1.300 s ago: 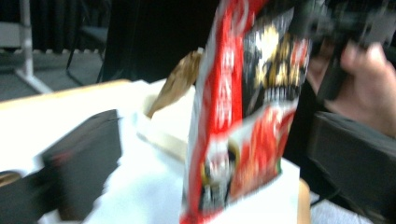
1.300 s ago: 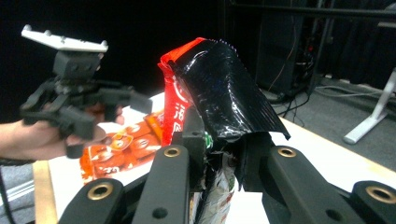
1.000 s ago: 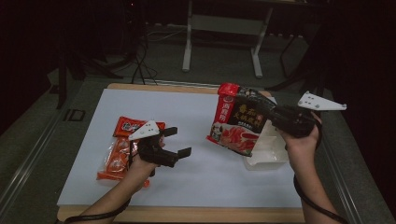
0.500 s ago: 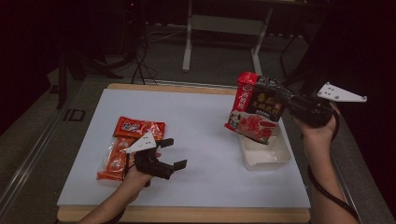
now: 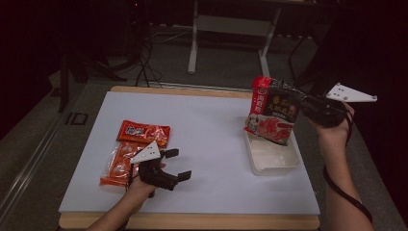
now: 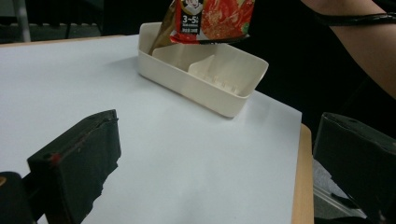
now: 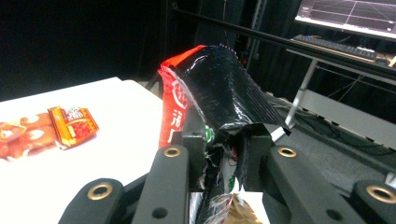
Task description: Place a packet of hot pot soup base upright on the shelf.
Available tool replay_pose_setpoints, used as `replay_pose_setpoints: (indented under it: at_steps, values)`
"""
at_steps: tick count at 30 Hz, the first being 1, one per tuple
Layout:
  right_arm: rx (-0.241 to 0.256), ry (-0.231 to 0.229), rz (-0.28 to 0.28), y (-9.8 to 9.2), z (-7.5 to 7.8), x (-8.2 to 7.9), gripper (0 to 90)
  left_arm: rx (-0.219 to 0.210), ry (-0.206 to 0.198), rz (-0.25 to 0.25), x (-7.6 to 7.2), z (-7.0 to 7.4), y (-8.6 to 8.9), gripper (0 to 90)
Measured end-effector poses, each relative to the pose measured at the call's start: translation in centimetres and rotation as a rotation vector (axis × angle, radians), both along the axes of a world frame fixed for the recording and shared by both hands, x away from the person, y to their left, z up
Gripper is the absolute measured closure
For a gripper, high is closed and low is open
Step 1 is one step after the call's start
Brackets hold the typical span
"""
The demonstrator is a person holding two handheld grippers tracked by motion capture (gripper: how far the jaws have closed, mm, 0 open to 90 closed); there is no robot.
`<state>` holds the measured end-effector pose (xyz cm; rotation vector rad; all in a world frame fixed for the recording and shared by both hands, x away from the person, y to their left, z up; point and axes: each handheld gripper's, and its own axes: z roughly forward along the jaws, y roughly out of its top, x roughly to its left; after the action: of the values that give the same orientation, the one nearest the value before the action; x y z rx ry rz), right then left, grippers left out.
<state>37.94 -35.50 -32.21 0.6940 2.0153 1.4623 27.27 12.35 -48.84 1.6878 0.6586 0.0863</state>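
Note:
A large black-and-red food pouch (image 5: 272, 110) hangs upright over the far end of a white plastic bin (image 5: 272, 156), held by my right gripper (image 5: 303, 103) shut on its edge. In the right gripper view the pouch (image 7: 212, 107) is pinched between the two jaws. The left gripper view shows the pouch's bottom edge (image 6: 210, 21) just above the bin (image 6: 205, 74), which has a divider inside. My left gripper (image 5: 175, 165) rests open on the white sheet at the near left, beside two orange-red snack packets (image 5: 132, 151).
A white sheet (image 5: 207, 125) covers the wooden table (image 5: 192, 221). The snack packets (image 7: 46, 128) lie at the left side. Behind the table stand a white metal frame (image 5: 228, 29) and cables on a dark floor.
My right gripper has carried the pouch rightward and turned it upright over the bin. My left gripper has drawn back toward the near edge and stayed open.

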Motion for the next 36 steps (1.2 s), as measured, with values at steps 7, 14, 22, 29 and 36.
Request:
replay_pose_setpoints:
  at_steps: [7,14,22,29,36]
  values:
    - [-0.041,-0.069,0.026,-0.5,-1.0,1.0,76.5,-0.019,0.006,-0.006,-0.2,-0.4,0.1,1.3]
    - [-0.110,-0.052,0.038,-0.1,-2.1,2.1,76.6,-0.026,0.009,-0.014,-0.2,-0.6,0.2,1.3]
    - [-0.146,-0.079,0.023,0.2,-3.0,2.9,76.4,-0.020,0.011,-0.025,-0.3,-0.8,0.1,1.3]
    - [-0.164,-0.074,0.008,0.5,-3.9,3.5,76.4,-0.017,0.008,-0.021,-0.2,-1.0,0.0,1.3]
    - [-0.132,-0.051,0.030,0.8,-4.6,3.8,76.3,0.028,-0.038,-0.003,-0.4,-1.2,-0.2,1.3]
